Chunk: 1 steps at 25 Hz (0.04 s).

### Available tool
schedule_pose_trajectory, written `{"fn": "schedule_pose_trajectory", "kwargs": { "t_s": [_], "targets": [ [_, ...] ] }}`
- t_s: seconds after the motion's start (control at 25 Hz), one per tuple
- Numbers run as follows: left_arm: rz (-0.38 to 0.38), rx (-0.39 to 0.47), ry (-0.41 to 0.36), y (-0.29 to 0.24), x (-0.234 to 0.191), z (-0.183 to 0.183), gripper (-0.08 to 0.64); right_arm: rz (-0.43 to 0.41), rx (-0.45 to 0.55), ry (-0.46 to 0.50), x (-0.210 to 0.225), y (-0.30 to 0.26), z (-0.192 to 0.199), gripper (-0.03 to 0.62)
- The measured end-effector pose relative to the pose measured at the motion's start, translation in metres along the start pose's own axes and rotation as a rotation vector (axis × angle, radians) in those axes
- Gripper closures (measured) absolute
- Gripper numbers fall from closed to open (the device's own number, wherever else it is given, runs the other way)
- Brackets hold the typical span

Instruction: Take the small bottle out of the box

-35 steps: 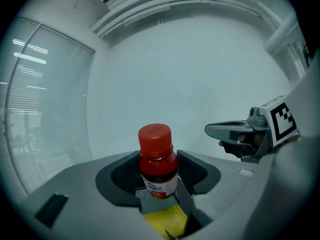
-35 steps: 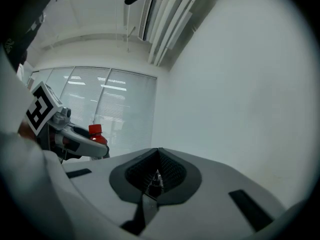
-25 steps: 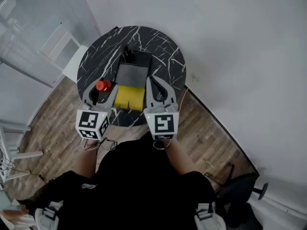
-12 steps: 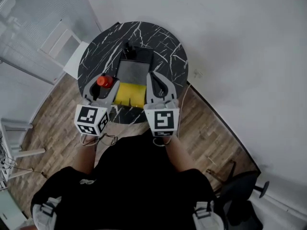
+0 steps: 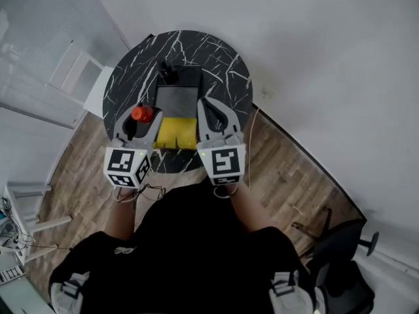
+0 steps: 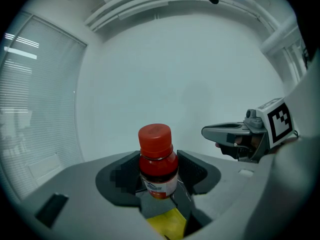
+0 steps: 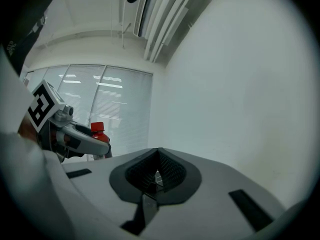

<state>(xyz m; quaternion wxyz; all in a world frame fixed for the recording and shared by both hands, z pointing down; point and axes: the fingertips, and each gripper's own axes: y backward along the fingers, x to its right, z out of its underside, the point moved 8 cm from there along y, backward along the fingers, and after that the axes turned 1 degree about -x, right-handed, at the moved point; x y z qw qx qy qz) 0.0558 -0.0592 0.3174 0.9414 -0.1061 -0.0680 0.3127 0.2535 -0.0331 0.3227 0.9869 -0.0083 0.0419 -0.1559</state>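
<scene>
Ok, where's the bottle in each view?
Head view: bottle left of centre, red cap up, in the left gripper, over the table.
Left gripper view: bottom centre, clamped between the jaws.
Right gripper view: far left, cap showing above the left gripper.
Shared landmark: the left gripper holding it.

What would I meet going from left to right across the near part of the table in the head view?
small bottle, held in the left gripper → yellow piece → right gripper, fingers together with nothing between them
</scene>
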Motion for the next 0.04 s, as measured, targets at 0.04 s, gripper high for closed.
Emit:
{"fn": "schedule_pose_trajectory", "kwargs": {
  "t_s": [0.04],
  "targets": [
    [0.002,0.0,-0.002,-0.0019,-0.0003,-0.0005,0.339,0.0,-0.001,0.001,0.0013,-0.0011,0.0008,0.598]
  ]
}}
